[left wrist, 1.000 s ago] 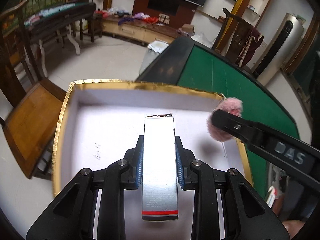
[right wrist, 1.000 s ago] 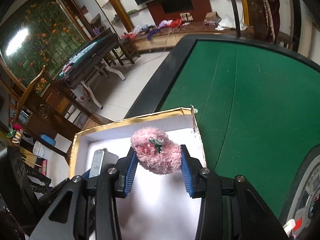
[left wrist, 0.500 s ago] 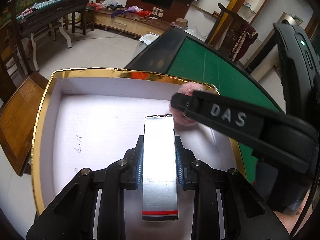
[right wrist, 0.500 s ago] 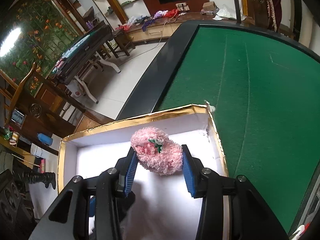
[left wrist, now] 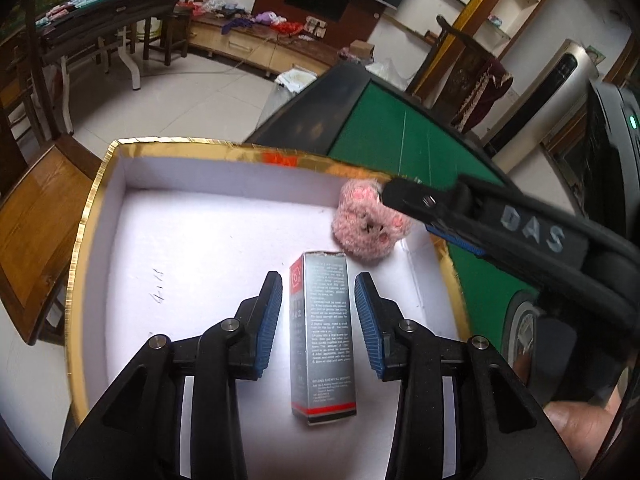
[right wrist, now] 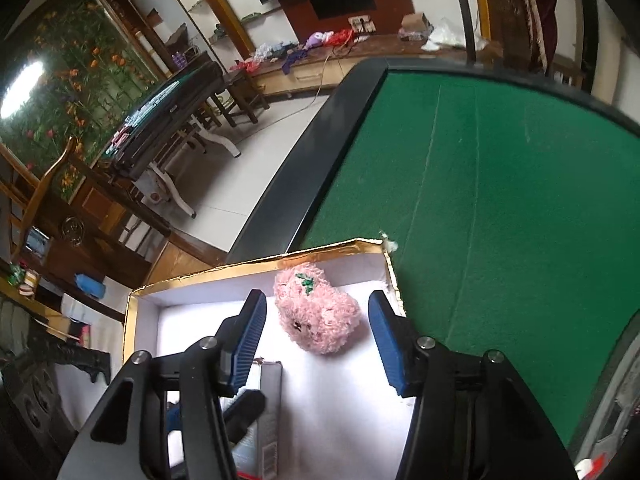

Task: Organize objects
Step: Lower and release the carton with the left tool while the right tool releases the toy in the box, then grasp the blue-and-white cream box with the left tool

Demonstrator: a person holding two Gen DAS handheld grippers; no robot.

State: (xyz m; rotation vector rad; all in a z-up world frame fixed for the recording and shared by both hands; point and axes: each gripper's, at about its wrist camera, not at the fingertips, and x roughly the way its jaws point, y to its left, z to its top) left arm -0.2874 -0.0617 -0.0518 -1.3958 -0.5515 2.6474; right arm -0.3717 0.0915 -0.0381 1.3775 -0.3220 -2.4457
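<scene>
Both items are seen lying on the white floor of the gold-rimmed box (left wrist: 90,216), which rests at the edge of the green table (right wrist: 500,184). The carton (left wrist: 322,332) is laid flat along the middle of the floor, between the spread jaws of the left gripper (left wrist: 316,320); a gap is visible on each side, so nothing is grasped there. The pink plush (right wrist: 318,316) is set near the far right corner of the box, just beyond the carton's far end, and the right gripper (right wrist: 316,340) is held over it with its jaws parted and clear of the fur on both sides. The placement is judged to be deliberate: the long carton is put lengthwise in the open middle, and the soft toy is tucked into a corner where it cannot roll far. With both things released inside the box, this part of the organizing is judged done, and a straight withdrawal of each gripper is what seems called for, since a finger could snag the plush or nudge the carton. The carton's near end is cut off in the right view by the gripper body, its small print cannot be read, and whether plush and carton touch cannot be told. The box's near wall is hidden under both grippers.
</scene>
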